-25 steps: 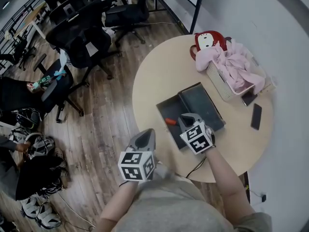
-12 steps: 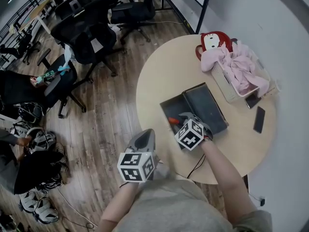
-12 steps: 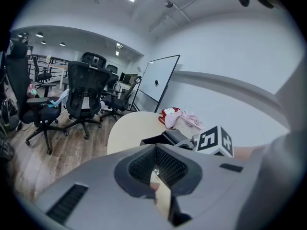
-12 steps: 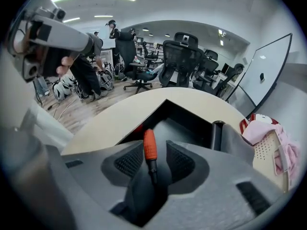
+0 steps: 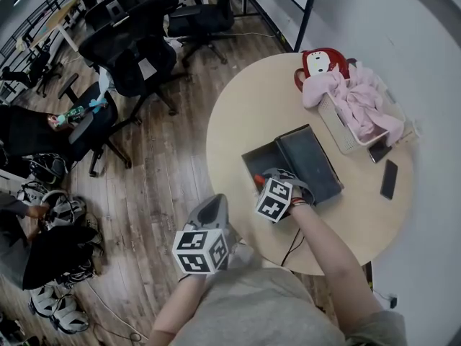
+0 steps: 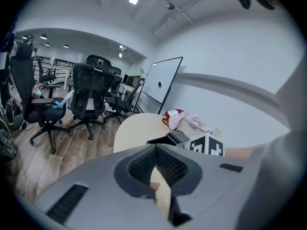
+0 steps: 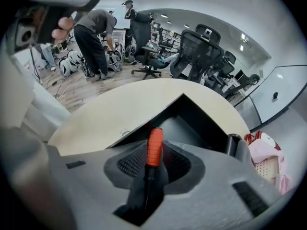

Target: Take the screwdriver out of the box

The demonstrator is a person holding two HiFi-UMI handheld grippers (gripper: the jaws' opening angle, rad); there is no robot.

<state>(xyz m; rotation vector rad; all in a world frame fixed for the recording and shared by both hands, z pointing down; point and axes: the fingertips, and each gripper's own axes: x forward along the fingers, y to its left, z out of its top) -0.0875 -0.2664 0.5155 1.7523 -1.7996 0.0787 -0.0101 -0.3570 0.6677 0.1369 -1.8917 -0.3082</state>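
A black box (image 5: 253, 158) lies open on the round table (image 5: 238, 114), its lid (image 5: 310, 161) folded to the right. In the box lies the screwdriver (image 5: 258, 179), orange-handled with a dark shaft. My right gripper (image 5: 268, 180) points steeply down into the box. In the right gripper view its jaws have just been closing, and the orange handle of the screwdriver (image 7: 154, 147) now sits pressed between its pads (image 7: 129, 163). My left gripper (image 5: 214, 206) hangs off the table's near edge, shut, with nothing in it (image 6: 156, 150).
At the table's far right a basket (image 5: 338, 132) holds pink cloth, with a red bag (image 5: 320, 62) behind it. Two phones (image 5: 389, 179) lie right of the box. A cable (image 5: 292, 247) hangs at the near edge. Office chairs (image 5: 126, 49) stand on the left.
My right gripper has dropped down and left into the box and rolled, and its jaws now straddle the orange handle. The left gripper has hardly moved.
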